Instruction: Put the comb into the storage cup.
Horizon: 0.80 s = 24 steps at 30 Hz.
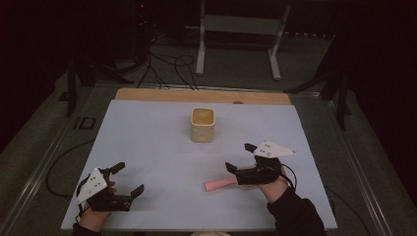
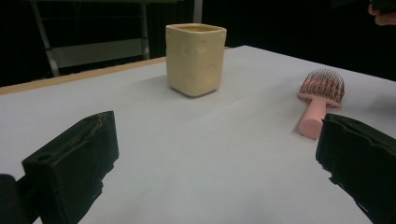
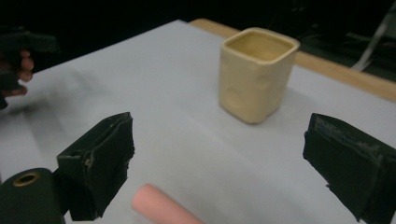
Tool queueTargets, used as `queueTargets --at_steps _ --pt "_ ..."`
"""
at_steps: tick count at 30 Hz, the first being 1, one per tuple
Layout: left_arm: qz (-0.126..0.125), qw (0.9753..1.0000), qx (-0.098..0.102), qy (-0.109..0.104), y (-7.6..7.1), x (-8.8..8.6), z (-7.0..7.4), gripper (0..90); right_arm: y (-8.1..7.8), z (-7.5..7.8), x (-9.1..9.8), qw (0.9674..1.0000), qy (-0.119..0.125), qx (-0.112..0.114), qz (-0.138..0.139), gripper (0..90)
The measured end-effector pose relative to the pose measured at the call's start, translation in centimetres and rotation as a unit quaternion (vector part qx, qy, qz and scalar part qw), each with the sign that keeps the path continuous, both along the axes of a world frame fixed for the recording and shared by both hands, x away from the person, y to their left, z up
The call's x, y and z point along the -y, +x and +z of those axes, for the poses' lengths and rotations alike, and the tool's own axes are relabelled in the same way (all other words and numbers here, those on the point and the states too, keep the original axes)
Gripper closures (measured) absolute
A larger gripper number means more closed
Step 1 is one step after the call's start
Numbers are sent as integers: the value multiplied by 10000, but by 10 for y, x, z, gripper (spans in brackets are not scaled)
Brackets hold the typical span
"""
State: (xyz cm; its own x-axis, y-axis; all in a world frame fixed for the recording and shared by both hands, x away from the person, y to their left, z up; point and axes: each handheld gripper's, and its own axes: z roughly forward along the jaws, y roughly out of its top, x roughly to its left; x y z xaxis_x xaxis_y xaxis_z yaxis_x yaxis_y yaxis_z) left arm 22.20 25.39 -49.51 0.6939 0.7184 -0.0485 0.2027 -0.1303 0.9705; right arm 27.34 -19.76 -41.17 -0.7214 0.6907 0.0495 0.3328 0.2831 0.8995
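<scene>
The room is dim, its walls lost in black. A pale sheet covers the tabletop [image 1: 147,147], whose wooden far edge [image 1: 201,95] shows. Beyond, cables [image 1: 167,66] trail across grey floor [image 1: 236,69] beside a white metal stand [image 1: 241,29].

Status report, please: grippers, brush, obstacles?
Both grippers open, left gripper idle, right gripper above pink brush. Brush flat, ungripped. Cream cup upright beyond.

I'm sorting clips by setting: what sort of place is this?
Probably a lab or recording workspace: a white-covered table in a dark room, black cables trailing across the grey floor, and a grey metal stand behind.
</scene>
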Motion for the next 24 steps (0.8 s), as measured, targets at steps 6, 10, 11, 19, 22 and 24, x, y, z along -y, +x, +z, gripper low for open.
queueTargets --at_steps 6,10,11,19,22,24 --pt "-2 10000 -9 -1 0 -1 0 3 6 -9 -13 9996 -147 -206 160 84" --pt "-1 10000 -11 -2 0 0 0 3 7 -13 -20 9990 -212 -282 266 84" --pt "-2 10000 -7 9 0 0 0 3 8 -13 -22 9989 -192 -311 299 84" --pt "-11 10000 -19 13 1 -1 -1 3 13 -22 -35 9975 -349 -489 362 85" --pt "-13 10000 -17 27 1 0 -1 3 16 -26 -40 9969 -411 -565 373 95" --pt "-25 10000 -20 18 1 0 -1 3 17 -29 -44 9964 -448 -605 382 98"
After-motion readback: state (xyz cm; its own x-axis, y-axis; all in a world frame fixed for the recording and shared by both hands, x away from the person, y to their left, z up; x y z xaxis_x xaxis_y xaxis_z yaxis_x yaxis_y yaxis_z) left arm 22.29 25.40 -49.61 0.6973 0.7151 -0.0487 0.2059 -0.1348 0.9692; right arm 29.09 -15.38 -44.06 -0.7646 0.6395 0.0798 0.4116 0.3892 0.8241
